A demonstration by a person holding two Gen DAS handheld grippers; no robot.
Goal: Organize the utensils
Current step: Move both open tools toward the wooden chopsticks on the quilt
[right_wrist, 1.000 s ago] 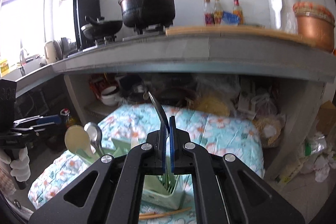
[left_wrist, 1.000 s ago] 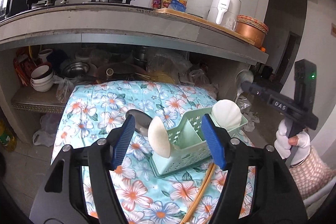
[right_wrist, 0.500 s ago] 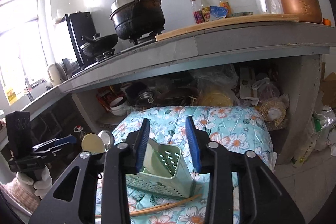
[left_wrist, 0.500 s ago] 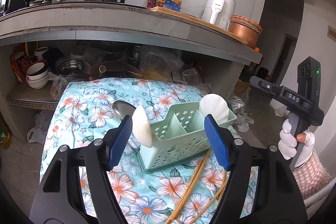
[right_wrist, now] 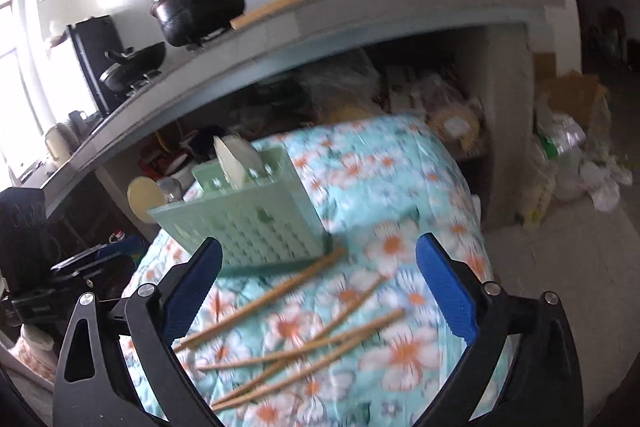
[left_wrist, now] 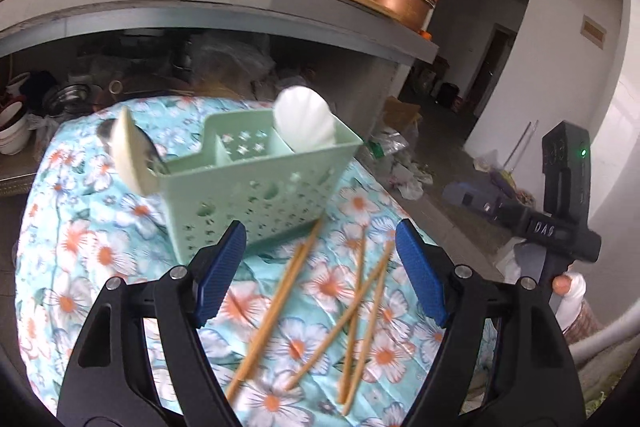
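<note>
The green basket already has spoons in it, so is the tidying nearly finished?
About halfway. Done: the green basket holds a white spoon at one end and a cream spoon with a metal one at the other. In hand: nothing; the left tool and right tool are both opening and empty, over the table. Left: the wooden chopsticks lie scattered on the flowery cloth.

Matt green plastic caddy (left_wrist: 256,187), wooden chopsticks (left_wrist: 276,307) — on floral cloth (left_wrist: 80,247).

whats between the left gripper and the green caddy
In the left wrist view, only floral cloth and the chopsticks' far tips separate the opening left gripper from the green caddy.
</note>
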